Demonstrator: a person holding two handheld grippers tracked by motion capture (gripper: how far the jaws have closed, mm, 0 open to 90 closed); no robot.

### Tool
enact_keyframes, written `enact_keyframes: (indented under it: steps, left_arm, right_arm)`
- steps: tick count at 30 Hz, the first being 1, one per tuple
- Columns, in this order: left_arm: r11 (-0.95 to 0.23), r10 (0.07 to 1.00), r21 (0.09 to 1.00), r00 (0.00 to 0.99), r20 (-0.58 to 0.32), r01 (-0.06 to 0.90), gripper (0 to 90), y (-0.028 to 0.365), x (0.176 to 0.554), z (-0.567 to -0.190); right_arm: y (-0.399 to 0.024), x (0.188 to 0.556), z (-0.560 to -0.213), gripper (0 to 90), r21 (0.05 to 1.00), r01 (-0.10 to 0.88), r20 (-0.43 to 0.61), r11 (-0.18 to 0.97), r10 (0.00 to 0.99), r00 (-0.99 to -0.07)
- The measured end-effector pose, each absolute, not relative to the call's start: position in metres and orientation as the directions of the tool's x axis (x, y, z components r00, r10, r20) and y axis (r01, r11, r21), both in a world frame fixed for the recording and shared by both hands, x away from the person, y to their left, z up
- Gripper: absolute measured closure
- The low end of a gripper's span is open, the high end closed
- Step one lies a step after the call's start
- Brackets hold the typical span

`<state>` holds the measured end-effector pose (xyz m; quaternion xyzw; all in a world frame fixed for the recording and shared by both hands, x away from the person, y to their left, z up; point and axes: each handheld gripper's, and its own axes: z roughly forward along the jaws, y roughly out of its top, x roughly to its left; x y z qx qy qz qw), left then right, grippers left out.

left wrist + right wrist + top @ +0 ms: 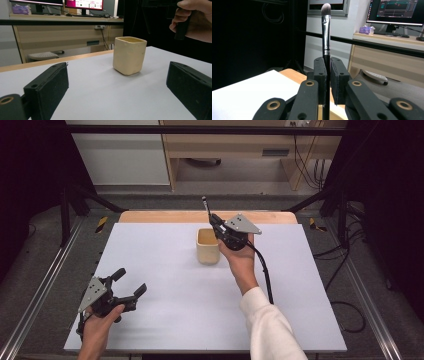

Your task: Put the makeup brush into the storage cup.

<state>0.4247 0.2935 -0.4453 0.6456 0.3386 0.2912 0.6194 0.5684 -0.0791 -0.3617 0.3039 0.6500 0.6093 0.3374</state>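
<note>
— Black-handled brush (326, 32): standing bristles-up, being clamped in right gripper (327, 75), probably just over cream cup (207, 246).
— Left gripper (129, 287): resting near table (165, 315) edge, gaping, gripping nothing.

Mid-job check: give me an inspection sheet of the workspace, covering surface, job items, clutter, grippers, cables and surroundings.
Surface: white tabletop, bare apart from the job's things.
Job's things: cream cup upright near the far middle; makeup brush clamped bristles-up.
Clutter: nothing seen.
Grippers: right gripper shut on the brush handle, held beside the cup's rim; left gripper open, nothing between its jaws, near the table's front left corner.
Cables: right gripper's black cable trails across the tabletop; loose cables on the floor at right.
Surroundings: black frame rails, wooden desk with monitors beyond.
</note>
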Motion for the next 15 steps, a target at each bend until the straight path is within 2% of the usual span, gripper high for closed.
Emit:
enact_keyframes:
  steps: [15]
  left_arm:
    - [0.026, 0.796, 0.997, 0.602, -0.065, 0.073, 3.6, 0.2945, 0.4240, -0.4442]
  right_arm:
    - [-0.0750, 0.5718, -0.3652, 83.6, 0.997, -0.030, -0.075, 0.071, 0.815, -0.575]
